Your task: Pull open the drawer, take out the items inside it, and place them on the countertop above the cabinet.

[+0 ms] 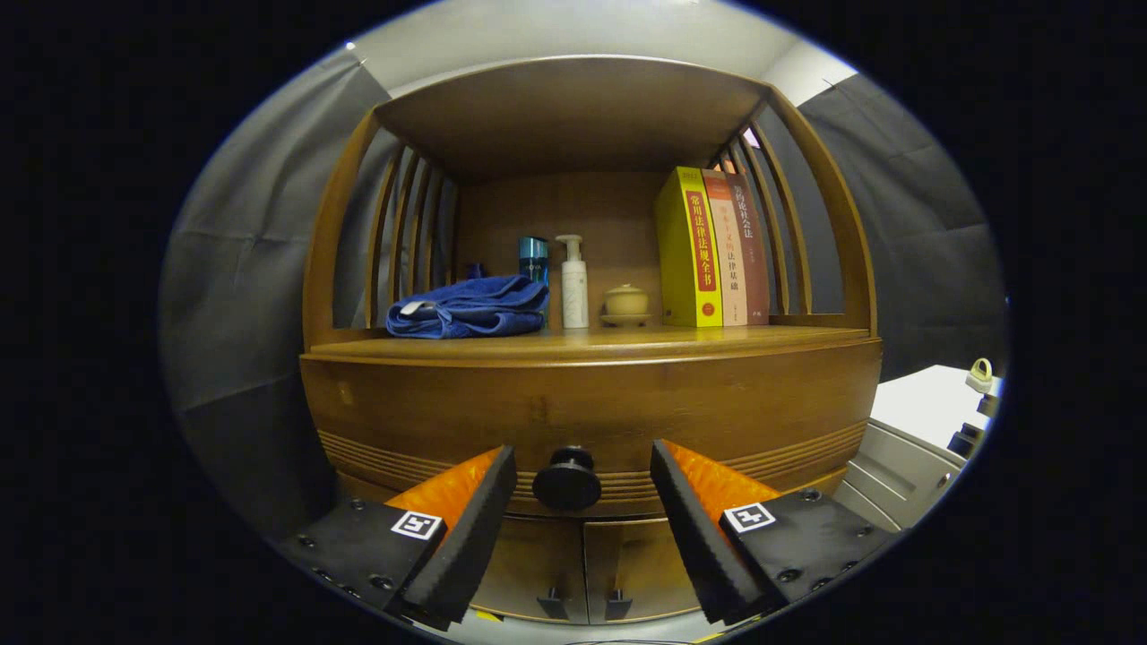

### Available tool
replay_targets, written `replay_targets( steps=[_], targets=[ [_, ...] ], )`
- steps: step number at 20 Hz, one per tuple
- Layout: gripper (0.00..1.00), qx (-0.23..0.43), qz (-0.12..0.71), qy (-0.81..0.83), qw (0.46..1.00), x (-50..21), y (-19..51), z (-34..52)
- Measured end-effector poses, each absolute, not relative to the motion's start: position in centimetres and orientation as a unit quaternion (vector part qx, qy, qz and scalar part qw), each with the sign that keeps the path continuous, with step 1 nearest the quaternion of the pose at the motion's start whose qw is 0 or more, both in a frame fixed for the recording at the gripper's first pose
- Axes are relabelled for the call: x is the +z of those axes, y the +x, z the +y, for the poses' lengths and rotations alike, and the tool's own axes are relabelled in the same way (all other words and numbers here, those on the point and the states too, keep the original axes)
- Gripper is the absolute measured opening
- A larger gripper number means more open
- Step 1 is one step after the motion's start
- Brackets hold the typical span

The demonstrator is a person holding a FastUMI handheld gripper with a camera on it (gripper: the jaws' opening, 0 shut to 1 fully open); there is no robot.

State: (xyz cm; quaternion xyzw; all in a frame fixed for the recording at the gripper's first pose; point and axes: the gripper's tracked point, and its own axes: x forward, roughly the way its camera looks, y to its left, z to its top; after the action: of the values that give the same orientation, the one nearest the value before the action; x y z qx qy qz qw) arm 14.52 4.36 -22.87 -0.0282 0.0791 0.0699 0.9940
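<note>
Orange-backed gripper (582, 484) fingers standing apart, flanking black knob (567, 480) without touching. Knob sitting on closed drawer (591, 408) just ahead. Beyond, on table (627, 340): blue towel (470, 307), bottle (573, 282), small pot (625, 303), books (712, 246) standing upright.

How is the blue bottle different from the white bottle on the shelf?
The blue bottle is teal with a flat cap; the white pump bottle has a pump spout on top. The blue bottle stands partly hidden behind the folded blue towel; the white pump bottle shows in full. Both stand upright on the countertop. The gripper is open, its fingers either side of the drawer knob.
</note>
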Motion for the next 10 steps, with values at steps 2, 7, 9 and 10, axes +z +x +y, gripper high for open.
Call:
replay_targets(
  steps=[2, 7, 9, 10],
  targets=[
    [0.99, 0.066, 0.085, -0.035, 0.994, -23.6, 15.1, 4.3],
    [0.86, 0.051, 0.087, -0.049, 0.994, -24.4, 16.7, 3.8],
    [0.82, 0.049, 0.086, -0.054, 0.994, -24.3, 16.8, 4.2],
    [0.8, 0.047, 0.086, -0.057, 0.994, -24.3, 16.7, 4.4]
  ],
)
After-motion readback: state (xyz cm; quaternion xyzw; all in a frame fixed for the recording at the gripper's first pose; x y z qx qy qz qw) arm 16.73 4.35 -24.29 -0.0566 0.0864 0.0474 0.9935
